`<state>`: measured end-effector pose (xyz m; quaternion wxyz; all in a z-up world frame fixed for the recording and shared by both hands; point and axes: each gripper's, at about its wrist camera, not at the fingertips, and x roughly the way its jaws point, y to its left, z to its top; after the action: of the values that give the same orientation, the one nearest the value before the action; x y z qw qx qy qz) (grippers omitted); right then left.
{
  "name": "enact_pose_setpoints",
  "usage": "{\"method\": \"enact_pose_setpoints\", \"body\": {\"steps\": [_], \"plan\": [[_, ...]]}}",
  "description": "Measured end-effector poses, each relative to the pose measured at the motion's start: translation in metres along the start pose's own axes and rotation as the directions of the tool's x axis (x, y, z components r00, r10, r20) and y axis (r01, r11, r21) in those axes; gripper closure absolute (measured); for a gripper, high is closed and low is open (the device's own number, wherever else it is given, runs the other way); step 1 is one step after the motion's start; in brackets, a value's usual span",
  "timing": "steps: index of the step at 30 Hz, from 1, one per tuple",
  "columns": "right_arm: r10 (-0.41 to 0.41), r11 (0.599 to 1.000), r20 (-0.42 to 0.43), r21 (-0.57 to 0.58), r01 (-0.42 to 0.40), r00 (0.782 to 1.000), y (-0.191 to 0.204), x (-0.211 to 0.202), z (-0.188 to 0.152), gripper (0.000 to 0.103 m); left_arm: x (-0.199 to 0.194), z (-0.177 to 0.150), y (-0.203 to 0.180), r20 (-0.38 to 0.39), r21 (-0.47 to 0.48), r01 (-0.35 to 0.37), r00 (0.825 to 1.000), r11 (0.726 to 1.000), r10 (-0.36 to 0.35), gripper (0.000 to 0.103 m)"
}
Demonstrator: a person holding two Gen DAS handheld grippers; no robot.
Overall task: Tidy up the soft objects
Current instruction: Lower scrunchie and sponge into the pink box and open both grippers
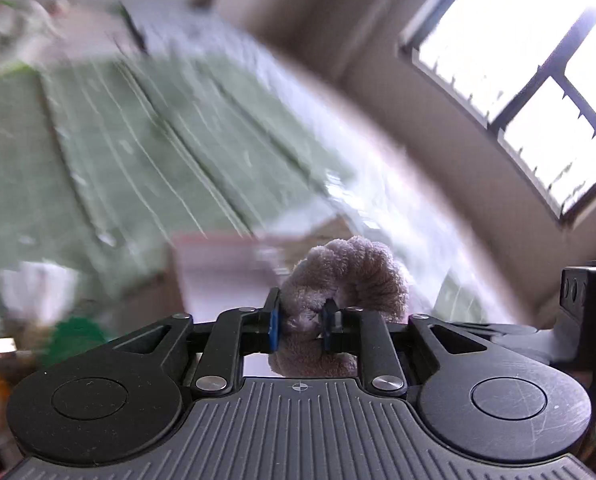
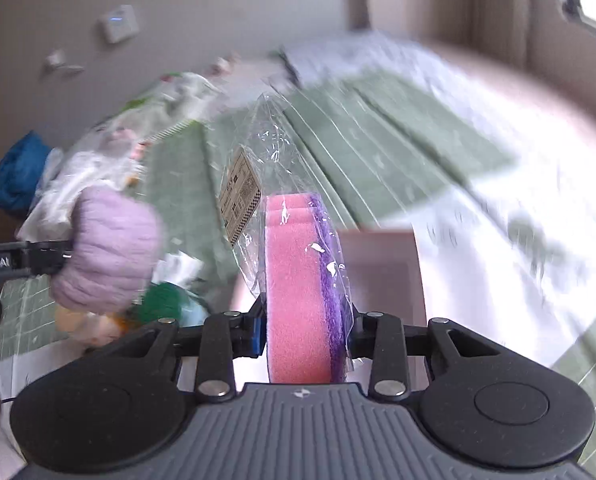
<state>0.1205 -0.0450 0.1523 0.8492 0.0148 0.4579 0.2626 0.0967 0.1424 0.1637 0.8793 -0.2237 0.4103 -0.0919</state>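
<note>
My left gripper (image 1: 300, 322) is shut on a lilac fluffy soft object (image 1: 345, 276) and holds it in the air above a green striped bed cover (image 1: 146, 132). The same object (image 2: 106, 252) and the left gripper's arm (image 2: 22, 262) show at the left of the right wrist view. My right gripper (image 2: 303, 330) is shut on a pink and purple sponge (image 2: 298, 300) wrapped in clear plastic (image 2: 274, 136) with a label. Both views are blurred by motion.
A cardboard box (image 2: 381, 268) lies just beyond the sponge; it also shows in the left wrist view (image 1: 218, 268). A green soft item (image 2: 160, 300), a blue bundle (image 2: 16, 172) and plastic bags (image 2: 110, 148) lie at the left. A window (image 1: 529, 68) is at the right.
</note>
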Motion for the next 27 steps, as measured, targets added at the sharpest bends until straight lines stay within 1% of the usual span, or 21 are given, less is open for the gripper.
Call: {"method": "enact_pose_setpoints", "body": {"steps": [1,2,3,4,5,7,9,11,13,15,18,19,21,23,25,27], "plan": [[0.013,1.0,-0.024,0.025,-0.012,1.0,-0.011,0.014,-0.004,0.069,0.022,-0.001,-0.001,-0.049,0.001,-0.02,0.999,1.0,0.021,0.079],[0.028,0.999,-0.05,0.043,-0.025,0.998,-0.022,0.031,-0.008,0.069,0.038,-0.004,-0.002,-0.084,0.0,-0.057,0.995,0.998,0.057,0.079],[0.039,0.998,-0.067,0.056,-0.035,0.997,-0.031,0.043,-0.013,0.069,0.051,-0.007,-0.002,-0.103,0.005,-0.11,0.989,0.994,0.11,0.078],[0.045,0.997,-0.066,0.059,-0.041,0.997,-0.037,0.049,-0.02,0.067,0.061,-0.01,-0.001,-0.108,0.021,-0.155,0.982,0.988,0.156,0.078],[0.047,0.998,-0.061,0.048,-0.044,0.997,-0.039,0.053,-0.028,0.067,0.067,-0.013,0.0,-0.106,0.039,-0.185,0.977,0.982,0.188,0.078],[0.051,0.999,-0.052,0.01,-0.05,0.997,-0.044,0.06,-0.039,0.064,0.072,-0.019,0.005,-0.081,0.058,-0.212,0.973,0.976,0.216,0.078],[0.05,0.998,-0.058,-0.02,-0.051,0.997,-0.045,0.064,-0.045,0.052,0.069,-0.019,0.012,-0.013,0.062,-0.183,0.983,0.981,0.184,0.078],[0.036,0.999,-0.023,-0.025,-0.036,0.999,-0.045,0.066,-0.045,0.048,0.06,-0.015,0.019,0.062,0.075,-0.136,0.989,0.988,0.131,0.078],[0.017,1.0,0.024,-0.001,-0.017,1.0,-0.047,0.059,-0.043,0.046,0.047,-0.018,0.022,0.095,0.085,-0.11,0.99,0.99,0.102,0.078],[0.013,1.0,0.057,0.022,-0.014,0.998,-0.052,0.051,-0.038,0.038,0.041,-0.017,0.028,0.082,0.099,-0.095,0.993,0.99,0.087,0.078],[-0.01,0.998,0.097,0.06,0.004,0.995,-0.059,0.036,-0.031,0.037,0.03,-0.018,0.035,0.055,0.118,-0.042,0.998,0.992,0.036,0.078],[-0.015,0.997,0.114,0.081,0.006,0.993,-0.06,0.028,-0.027,0.037,0.025,-0.02,0.037,0.058,0.118,-0.03,0.998,0.993,0.023,0.078],[-0.017,0.993,0.146,0.114,0.0,0.989,-0.06,0.014,-0.019,0.037,0.003,-0.028,0.042,0.083,0.097,-0.002,0.997,0.995,-0.006,0.078],[-0.025,0.992,0.176,0.123,0.003,0.984,-0.05,0.001,-0.011,0.036,-0.03,-0.04,0.054,0.139,0.053,0.023,0.99,0.998,-0.03,0.078],[-0.028,0.996,0.208,0.091,0.009,0.978,-0.031,-0.013,-0.008,0.033,-0.067,-0.058,0.073,0.195,0.027,0.007,0.981,1.0,-0.012,0.078],[-0.021,0.999,0.221,0.043,0.012,0.975,-0.008,-0.019,-0.011,0.03,-0.105,-0.077,0.095,0.247,0.023,-0.045,0.968,0.999,0.038,0.078]]}}
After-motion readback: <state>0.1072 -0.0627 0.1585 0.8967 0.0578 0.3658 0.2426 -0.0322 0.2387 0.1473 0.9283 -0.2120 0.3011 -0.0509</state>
